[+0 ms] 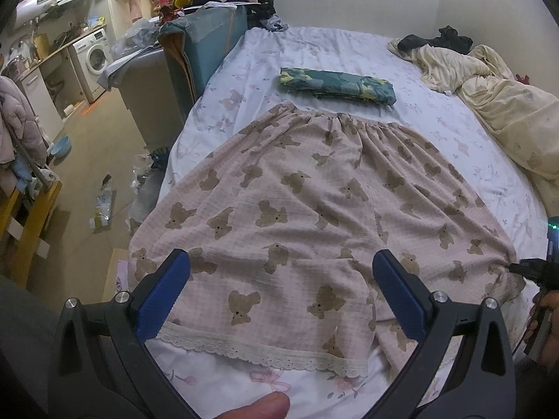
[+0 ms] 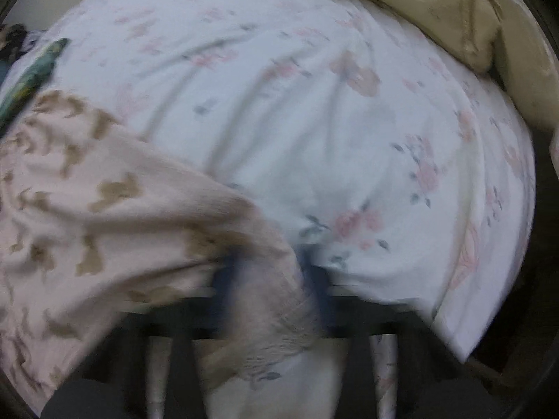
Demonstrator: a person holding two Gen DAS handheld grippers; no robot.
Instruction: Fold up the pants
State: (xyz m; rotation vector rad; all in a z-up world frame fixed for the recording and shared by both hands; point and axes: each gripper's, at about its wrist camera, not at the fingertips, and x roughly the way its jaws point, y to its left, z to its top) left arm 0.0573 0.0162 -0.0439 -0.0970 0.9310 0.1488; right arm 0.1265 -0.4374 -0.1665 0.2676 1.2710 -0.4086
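Pink pants with brown bear print [image 1: 307, 202] lie spread on the bed, waistband far, lace-trimmed hem near. My left gripper [image 1: 279, 293] is open, its blue fingers [image 1: 164, 296] wide apart just above the near left leg hem, holding nothing. My right gripper [image 2: 272, 286] is shut on the right leg's hem of the pants [image 2: 104, 209], cloth bunched between the blue fingers [image 2: 319, 289]; the view is blurred. It shows at the right edge of the left wrist view [image 1: 524, 269], pinching the pants' right corner.
The bed has a white floral sheet [image 1: 314, 59]. A folded teal patterned cloth [image 1: 339, 85] lies beyond the waistband. A cream blanket [image 1: 496, 104] is heaped at the right. To the left is the bed edge, a cluttered floor [image 1: 94, 160] and a washing machine [image 1: 92, 57].
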